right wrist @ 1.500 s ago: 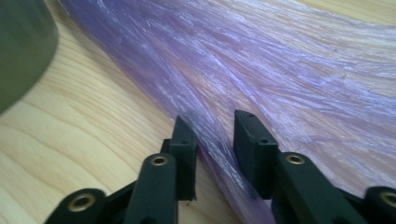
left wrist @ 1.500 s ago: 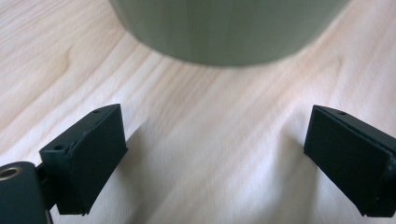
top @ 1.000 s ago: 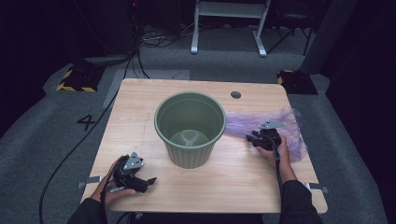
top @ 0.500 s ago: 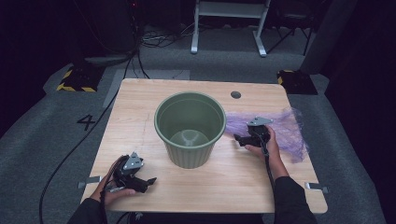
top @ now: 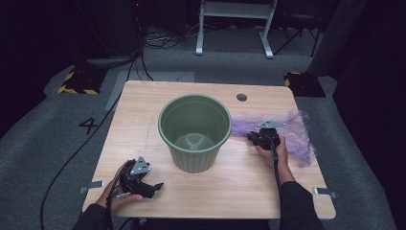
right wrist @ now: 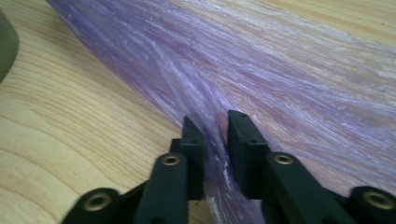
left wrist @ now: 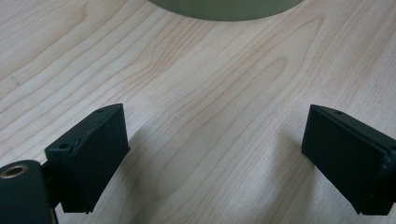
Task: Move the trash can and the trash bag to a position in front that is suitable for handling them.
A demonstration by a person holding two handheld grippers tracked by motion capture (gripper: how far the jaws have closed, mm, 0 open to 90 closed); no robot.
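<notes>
From above, your right gripper [top: 253,137] sat on the near edge of the purple plastic bag [top: 292,132], which lay flat on the table [top: 143,110] just right of the green bucket [top: 194,132]; your left gripper [top: 152,188] rested near the front left corner. In the left gripper view, your jaws stood spread wide over bare wood. In the right gripper view, your jaws had just been closing and pinched a gathered fold of the bag

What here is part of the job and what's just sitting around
In the job: purple plastic bag, pinched by the right gripper; green bin beside it.
Just about: left gripper, open on the table; floor cables; white stand.
</notes>
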